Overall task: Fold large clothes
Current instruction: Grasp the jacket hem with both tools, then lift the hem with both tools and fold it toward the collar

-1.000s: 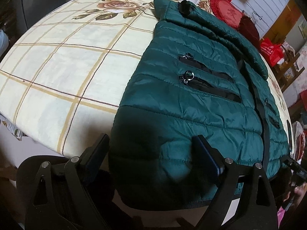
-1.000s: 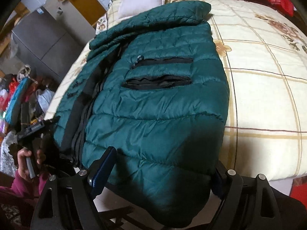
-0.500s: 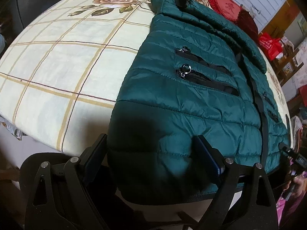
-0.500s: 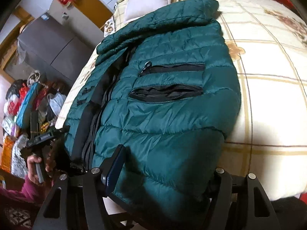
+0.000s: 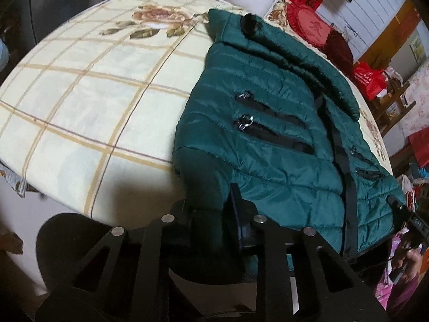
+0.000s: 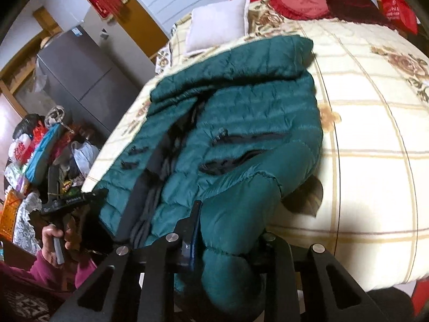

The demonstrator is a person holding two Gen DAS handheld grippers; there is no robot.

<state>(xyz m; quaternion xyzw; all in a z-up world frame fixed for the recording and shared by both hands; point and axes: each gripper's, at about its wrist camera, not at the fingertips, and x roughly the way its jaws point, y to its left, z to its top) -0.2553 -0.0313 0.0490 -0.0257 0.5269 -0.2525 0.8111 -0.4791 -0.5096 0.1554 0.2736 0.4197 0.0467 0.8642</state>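
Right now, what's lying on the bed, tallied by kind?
Green puffer jacket: 1
White pillow: 1
Red round cushion: 1
Dark red cushion: 1
Total: 4

My two wrist cameras look steeply down, close over the bed's (image 5: 80, 102) near edge; both share the green jacket (image 5: 281, 139), toward twelve o'clock.

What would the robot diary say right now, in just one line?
step: grab hem | left gripper: just closed on green jacket hem | right gripper: just closed on hem, lifting | jacket: on bed
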